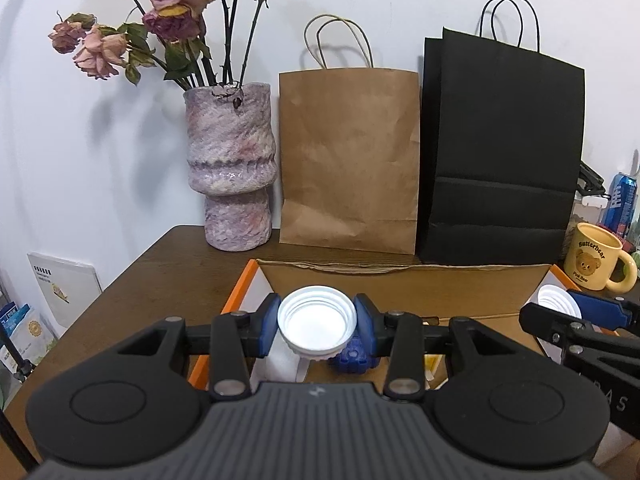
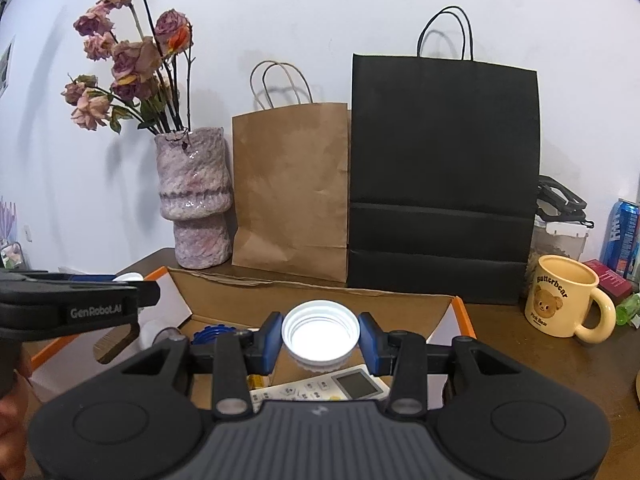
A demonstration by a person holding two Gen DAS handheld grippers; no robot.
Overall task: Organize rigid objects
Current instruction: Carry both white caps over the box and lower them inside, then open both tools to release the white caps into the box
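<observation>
The fingers (image 1: 365, 320) of the left gripper (image 1: 316, 322) are clamped on a white cap (image 1: 314, 320), and the fingers (image 2: 368, 334) of the right gripper (image 2: 320, 334) pinch a second white cap (image 2: 320, 330) the same way, each cap turned with its hollow, threaded side toward its camera. Both caps hang over the open cardboard box (image 1: 400, 280) on the desk (image 1: 160, 280), left cap near the box's left wall, right cap toward its right side.

The likely trouble: each cap is held only by its thin round rim, so a squeeze slightly off centre could let it pop out or twist as it goes down. With two grippers sharing one box, they could also knock together.

The box holds a remote control (image 2: 332, 386), a blue knobbly piece (image 1: 352, 360), a blue toothed disc (image 2: 210, 334) and something white I cannot make out. Behind it stand a black bag (image 1: 500, 152), a brown bag (image 1: 348, 156) and a vase (image 1: 232, 168) of dried roses; whether either bag holds anything cannot be told. The yellow mug (image 2: 560, 296) to the right looks empty.
</observation>
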